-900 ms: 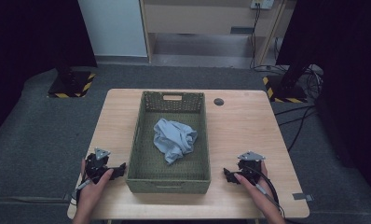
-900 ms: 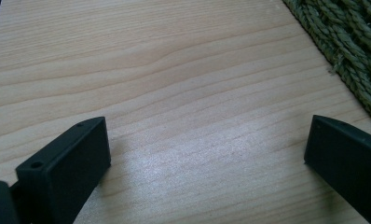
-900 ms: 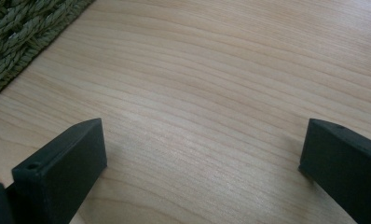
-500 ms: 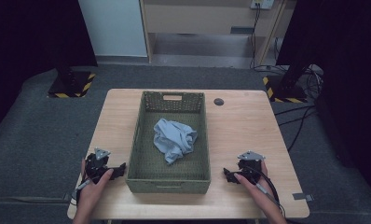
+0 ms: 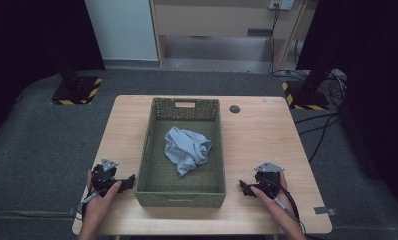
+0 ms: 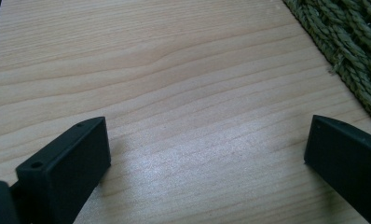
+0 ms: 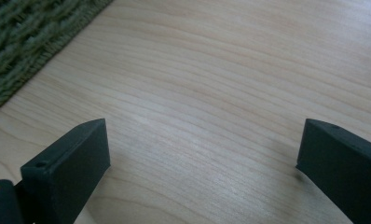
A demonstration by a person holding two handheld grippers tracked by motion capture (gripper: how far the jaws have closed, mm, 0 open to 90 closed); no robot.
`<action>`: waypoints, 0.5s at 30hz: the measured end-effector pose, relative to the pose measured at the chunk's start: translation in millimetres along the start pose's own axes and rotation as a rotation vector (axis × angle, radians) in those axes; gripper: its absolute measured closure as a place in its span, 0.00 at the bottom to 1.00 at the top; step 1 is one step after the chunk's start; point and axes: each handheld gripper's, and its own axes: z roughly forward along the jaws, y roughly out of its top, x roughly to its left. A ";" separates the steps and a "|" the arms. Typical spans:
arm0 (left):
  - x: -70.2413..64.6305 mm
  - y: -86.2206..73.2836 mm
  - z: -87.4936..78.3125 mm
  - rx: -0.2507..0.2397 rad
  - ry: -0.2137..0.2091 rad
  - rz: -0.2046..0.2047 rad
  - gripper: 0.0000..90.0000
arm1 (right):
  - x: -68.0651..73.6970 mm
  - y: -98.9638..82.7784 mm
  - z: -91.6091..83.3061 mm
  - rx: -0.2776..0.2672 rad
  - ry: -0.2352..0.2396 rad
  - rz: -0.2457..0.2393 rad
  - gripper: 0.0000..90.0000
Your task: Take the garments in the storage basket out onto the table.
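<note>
A green woven basket (image 5: 149, 150) stands in the middle of the wooden table (image 5: 267, 140), and a crumpled light-blue cloth (image 5: 188, 148) lies inside it. My left gripper (image 5: 128, 181) rests on the table just left of the basket's near corner, held by a hand. In the left gripper view its jaws stand wide apart over bare wood, so the left gripper (image 6: 207, 140) is open and empty. My right gripper (image 5: 244, 188) rests to the right of the basket. Seen in the right gripper view, the right gripper (image 7: 202, 140) is open too, with nothing between its jaws.
A small dark round disc (image 5: 234, 109) sits on the table behind the basket's right side. The basket's woven wall (image 6: 356, 51) edges the left gripper view, and the same wall (image 7: 30, 42) edges the right gripper view. Black stands and cables ring the table on grey carpet.
</note>
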 end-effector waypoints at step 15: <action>0.1 0.0 -0.1 0.002 0.000 0.001 0.00 | 7.0 16.9 -38.2 -0.021 0.038 -0.029 0.03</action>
